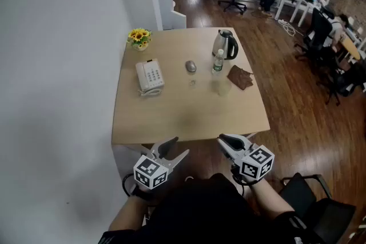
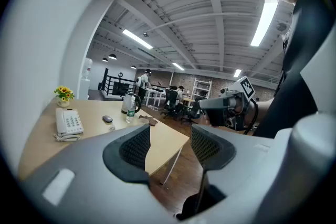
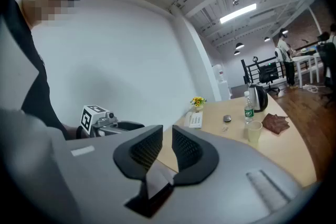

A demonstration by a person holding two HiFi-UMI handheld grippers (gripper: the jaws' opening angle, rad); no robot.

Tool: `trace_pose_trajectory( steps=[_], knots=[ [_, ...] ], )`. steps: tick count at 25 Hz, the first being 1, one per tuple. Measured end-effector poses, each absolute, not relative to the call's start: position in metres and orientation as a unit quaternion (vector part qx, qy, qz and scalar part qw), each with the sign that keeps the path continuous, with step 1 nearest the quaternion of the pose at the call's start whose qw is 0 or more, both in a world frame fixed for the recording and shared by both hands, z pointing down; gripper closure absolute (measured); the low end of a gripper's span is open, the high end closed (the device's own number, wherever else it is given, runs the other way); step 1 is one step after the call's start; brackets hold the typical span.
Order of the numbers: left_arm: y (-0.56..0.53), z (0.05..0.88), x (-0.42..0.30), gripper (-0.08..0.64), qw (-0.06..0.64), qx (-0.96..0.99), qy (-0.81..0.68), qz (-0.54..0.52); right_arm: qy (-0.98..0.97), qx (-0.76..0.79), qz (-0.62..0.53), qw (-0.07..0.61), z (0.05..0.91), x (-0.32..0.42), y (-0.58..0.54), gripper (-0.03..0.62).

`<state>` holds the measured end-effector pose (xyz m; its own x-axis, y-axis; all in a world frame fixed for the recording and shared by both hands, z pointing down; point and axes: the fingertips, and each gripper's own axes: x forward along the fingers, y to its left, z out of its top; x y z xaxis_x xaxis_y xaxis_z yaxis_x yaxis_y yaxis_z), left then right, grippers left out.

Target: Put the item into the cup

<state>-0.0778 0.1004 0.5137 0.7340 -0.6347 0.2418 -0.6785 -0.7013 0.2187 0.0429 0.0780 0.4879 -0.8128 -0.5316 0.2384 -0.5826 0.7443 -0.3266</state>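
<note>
Grey plastic jaws on both grippers, both empty. The left gripper (image 1: 178, 147) has its jaws well apart with nothing between them; through the gap in its own view only the table corner and floor show. The right gripper (image 1: 224, 143) has its jaws apart by a narrower gap, also with nothing between them. Both hang just off the near edge of the light wood table (image 1: 189, 117), over the floor and not touching it, each held in a hand with a marker cube facing up.

Mid-table there is a pale translucent cup (image 1: 220, 87), upright, with nothing visible inside. Left of it and apart lies a small item (image 1: 192, 83), too small to identify, flat on the tabletop. A brown cloth (image 1: 240, 76) lies just right of the cup.

Further back are a grey mouse (image 1: 190, 66) behind the small item, a white desk phone (image 1: 150, 76) at the left side, and a water bottle (image 1: 218, 61) with a green label standing just in front of a steel kettle (image 1: 225, 44). A pot of yellow flowers (image 1: 139, 38) sits at the far left corner.

Beyond the table are dark wood floor, office chairs, desks and people.
</note>
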Motion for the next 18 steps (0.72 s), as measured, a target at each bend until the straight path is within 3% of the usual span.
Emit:
trace_pose_trajectory(
  steps=[18],
  knots=[
    [0.003, 0.538, -0.095, 0.324, 0.178, 0.902, -0.387, 0.068, -0.936, 0.276, 0.2, 0.093, 0.517, 0.022, -0.027, 0.5]
  ],
)
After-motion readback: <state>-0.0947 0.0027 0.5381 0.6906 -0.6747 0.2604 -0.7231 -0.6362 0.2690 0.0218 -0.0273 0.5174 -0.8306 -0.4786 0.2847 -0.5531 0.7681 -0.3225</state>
